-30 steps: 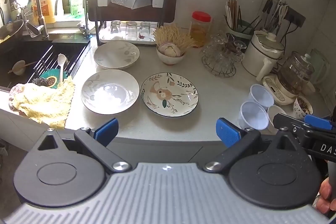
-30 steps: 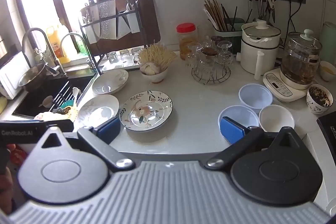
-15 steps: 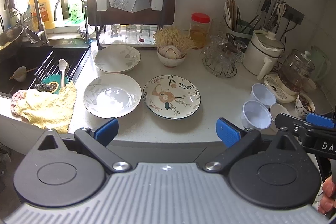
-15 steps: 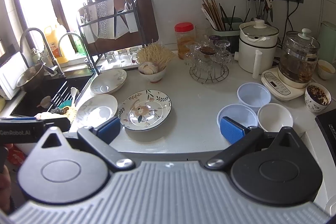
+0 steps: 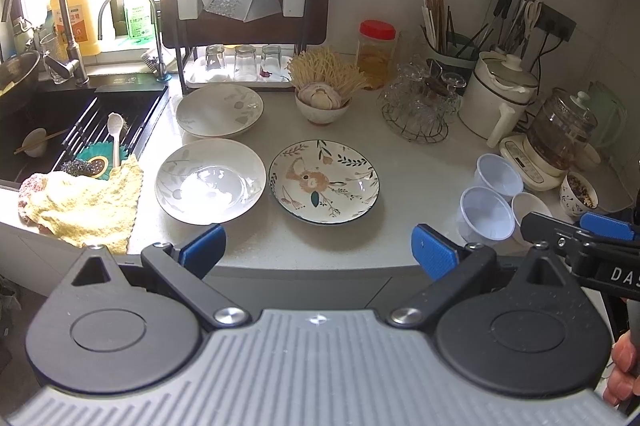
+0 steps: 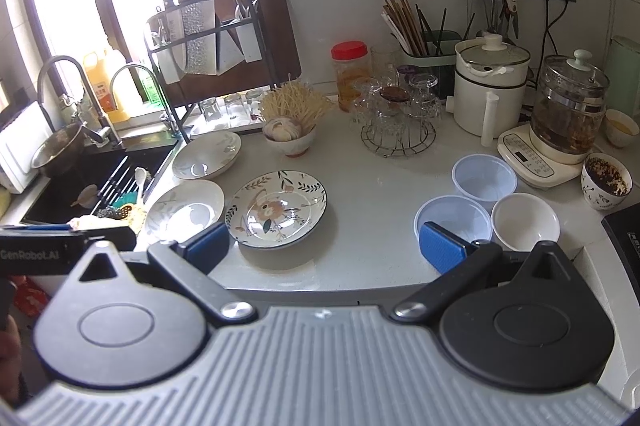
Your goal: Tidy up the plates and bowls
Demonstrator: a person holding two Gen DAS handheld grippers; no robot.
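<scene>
Three plates lie on the grey counter: a flower-patterned plate (image 5: 324,182) (image 6: 277,208), a white plate (image 5: 210,180) (image 6: 185,211) left of it, and another white plate (image 5: 220,110) (image 6: 207,154) behind. At the right stand two translucent plastic bowls (image 5: 487,214) (image 6: 484,177) and a white bowl (image 5: 529,207) (image 6: 525,221). My left gripper (image 5: 319,251) is open, held before the counter's front edge with nothing between its fingers. My right gripper (image 6: 325,243) is open too, empty, also short of the edge. In the left wrist view the right gripper's tip (image 5: 576,234) shows at the far right.
A sink (image 5: 60,122) with a drain rack and yellow cloth (image 5: 84,202) lies at the left. A dish rack with glasses (image 5: 240,26), a bowl of noodles (image 5: 323,102), a glass-cup stand (image 5: 420,106), a white pot (image 5: 500,94) and a kettle (image 5: 564,134) line the back.
Both grippers have drifted slightly, so the plates and bowls sit a little further right in the left view and the scene shifted a little in the right view. Nothing on the counter moved.
</scene>
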